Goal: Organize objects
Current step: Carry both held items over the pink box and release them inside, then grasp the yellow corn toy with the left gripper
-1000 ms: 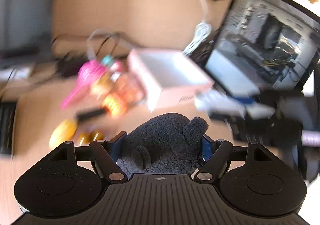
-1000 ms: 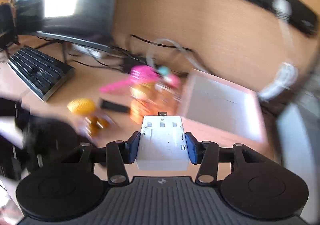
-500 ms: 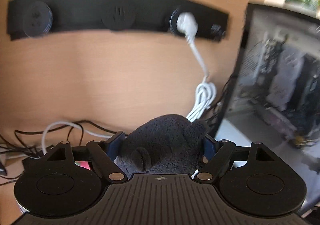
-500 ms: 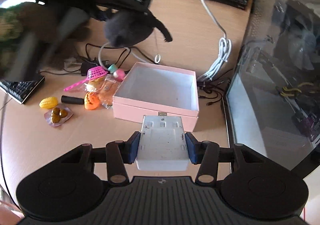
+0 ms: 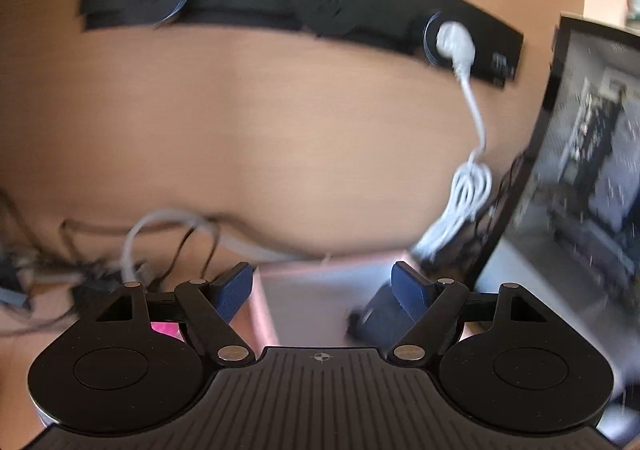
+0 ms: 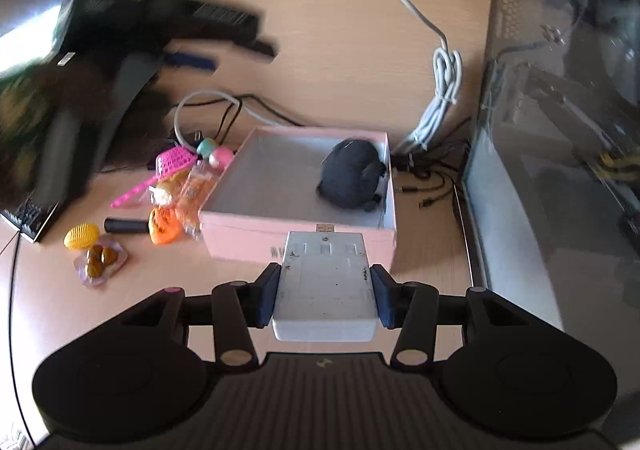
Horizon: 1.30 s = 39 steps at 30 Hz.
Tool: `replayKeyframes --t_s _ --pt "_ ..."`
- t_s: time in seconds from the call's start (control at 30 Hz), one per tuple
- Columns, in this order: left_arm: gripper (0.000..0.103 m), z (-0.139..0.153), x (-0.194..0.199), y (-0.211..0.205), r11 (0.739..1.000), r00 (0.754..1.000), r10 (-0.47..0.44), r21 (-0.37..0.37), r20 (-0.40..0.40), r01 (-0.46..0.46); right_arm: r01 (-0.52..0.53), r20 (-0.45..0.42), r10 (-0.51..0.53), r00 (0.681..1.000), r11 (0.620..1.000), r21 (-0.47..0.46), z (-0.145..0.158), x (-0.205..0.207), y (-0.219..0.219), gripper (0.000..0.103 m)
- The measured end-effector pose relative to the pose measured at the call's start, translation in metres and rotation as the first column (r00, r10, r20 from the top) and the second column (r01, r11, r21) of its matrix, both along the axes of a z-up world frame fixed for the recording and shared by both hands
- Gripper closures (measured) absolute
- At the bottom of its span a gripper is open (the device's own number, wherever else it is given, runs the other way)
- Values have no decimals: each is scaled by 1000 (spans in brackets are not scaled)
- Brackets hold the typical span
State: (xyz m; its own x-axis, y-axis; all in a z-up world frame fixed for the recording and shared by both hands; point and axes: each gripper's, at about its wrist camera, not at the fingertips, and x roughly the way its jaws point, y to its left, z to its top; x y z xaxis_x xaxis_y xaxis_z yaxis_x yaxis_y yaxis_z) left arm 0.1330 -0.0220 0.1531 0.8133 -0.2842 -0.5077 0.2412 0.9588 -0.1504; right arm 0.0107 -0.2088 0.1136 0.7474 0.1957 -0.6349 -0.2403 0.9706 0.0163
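Note:
The dark grey plush toy [image 6: 352,173] lies inside the pink box [image 6: 296,246], in its far right corner. In the left wrist view my left gripper [image 5: 322,282] hangs over the pink box [image 5: 264,306]. Its jaws are closing with nothing between them, and a blurred dark shape [image 5: 372,318] below the right finger looks like the plush. The right wrist view shows the left gripper [image 6: 240,45] as a blur above and left of the box. My right gripper [image 6: 325,290] is shut on a white USB charger block [image 6: 325,278], just before the box's near wall.
Small toys lie left of the box: a pink scoop [image 6: 172,161], an orange piece [image 6: 164,223], a yellow ball [image 6: 82,236], a black cylinder [image 6: 126,226]. A keyboard [image 6: 28,217] is at far left. A glass computer case [image 6: 560,129] stands right. Cables [image 6: 444,89] trail behind the box.
The left gripper has let go of the plush, which now lies in the pink box, and its jaws stand apart. The right gripper has carried the white block closer to the box.

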Motion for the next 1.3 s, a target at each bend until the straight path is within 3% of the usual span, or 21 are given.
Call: replayKeyframes --t_s 0.23,0.3,0.37,0.4,0.47,0.67,0.73,0.77,0.8,0.93,1.0,1.13,1.3 --pt "22 -54 -65 44 998 986 59 6 -155 -58 35 136 -50 989 993 114 29 71 19 56" --pt "22 -67 -80 53 997 980 80 30 -184 -76 37 158 -55 986 992 117 30 91 30 48" --pt "22 -75 -93 60 995 977 89 63 -194 -78 43 135 -56 989 994 97 23 102 41 27" --pt "22 -78 -98 63 994 976 94 77 -197 -80 40 124 -51 991 995 93 18 102 45 25" --pt "22 -85 -105 71 992 971 107 85 -213 -90 23 90 -30 996 996 81 3 95 51 16" --pt "22 -96 -111 90 984 966 152 124 -210 -128 18 -15 -18 1000 1000 2 -42 65 64 15" --pt "22 -96 -113 99 979 967 168 145 -193 -141 12 -13 -13 1000 1000 -28 -49 51 67 11" --pt "22 -97 -113 104 978 967 170 151 -191 -142 9 2 -9 1000 999 -44 -52 44 68 2" --pt "22 -99 -113 110 977 966 172 161 -194 -141 11 28 -9 1000 998 -62 -53 36 69 0" --pt "22 -104 -112 127 970 971 147 218 -190 -104 43 226 -13 974 991 -126 -49 -5 76 0" --pt "22 -105 -111 136 964 969 166 235 -182 -121 20 267 24 963 987 -159 -44 -16 81 0" --pt "22 -99 -103 160 959 960 236 196 -149 -205 -137 81 149 985 980 -144 -47 -10 95 0" --pt "22 -105 -79 167 958 966 189 251 -175 -142 -188 22 193 981 972 -145 -56 -13 112 0"
